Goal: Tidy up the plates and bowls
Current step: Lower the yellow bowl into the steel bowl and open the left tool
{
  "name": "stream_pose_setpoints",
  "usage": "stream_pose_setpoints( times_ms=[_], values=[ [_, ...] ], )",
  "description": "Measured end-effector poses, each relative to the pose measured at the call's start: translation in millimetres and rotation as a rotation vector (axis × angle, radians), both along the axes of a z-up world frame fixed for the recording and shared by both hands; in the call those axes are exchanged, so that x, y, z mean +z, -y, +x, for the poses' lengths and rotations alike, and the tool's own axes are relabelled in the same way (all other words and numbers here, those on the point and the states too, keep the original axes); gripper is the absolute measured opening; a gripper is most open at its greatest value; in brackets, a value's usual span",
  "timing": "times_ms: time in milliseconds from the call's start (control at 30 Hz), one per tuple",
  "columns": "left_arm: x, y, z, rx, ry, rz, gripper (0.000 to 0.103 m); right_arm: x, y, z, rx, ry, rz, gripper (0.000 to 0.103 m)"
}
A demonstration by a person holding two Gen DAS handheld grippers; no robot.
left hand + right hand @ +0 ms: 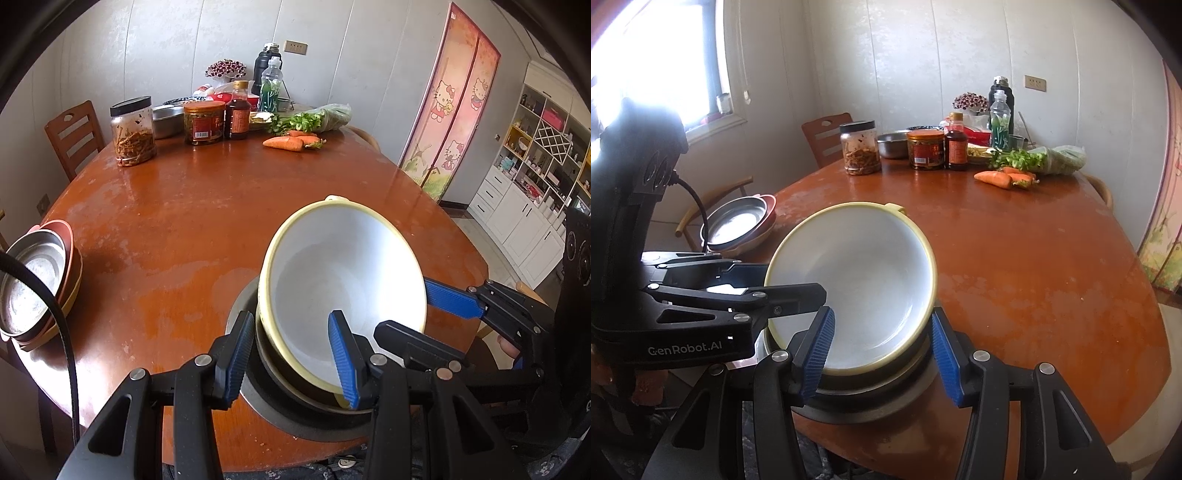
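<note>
L gripper (291,354): jaws apart, one finger each side of the bowl (343,288) rim, near edge, not closed on it. R gripper (882,354): jaws wide, straddling the bowl's other side, pads (820,354) at rim level, no firm pinch seen. Both point roughly toward each other, low over the table edge.

Far table edge — jars (133,131), sauce bottle (238,110), carrots (291,142), greens (317,120).

Home dining room: food-laden table (207,206)
</note>
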State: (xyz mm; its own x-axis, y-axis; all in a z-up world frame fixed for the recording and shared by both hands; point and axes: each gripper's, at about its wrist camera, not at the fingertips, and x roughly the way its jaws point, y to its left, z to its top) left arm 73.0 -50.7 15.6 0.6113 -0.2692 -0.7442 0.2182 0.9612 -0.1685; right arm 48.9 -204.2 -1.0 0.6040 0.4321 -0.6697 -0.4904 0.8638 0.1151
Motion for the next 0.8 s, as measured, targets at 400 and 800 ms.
stream_pose_setpoints(
  times_ms=[400,800],
  values=[
    [-1.9,-1.3,1.2,0.001,-0.010,-0.003,0.042,1.2,0.8,1.8,-0.003,-0.006,0.008,0.055],
    [0.2,-8.1,-3.0,0.022,-0.002,-0.014,0.042,4.4,3.4,1.9,-0.006,-0.010,0.025,0.060]
  ],
)
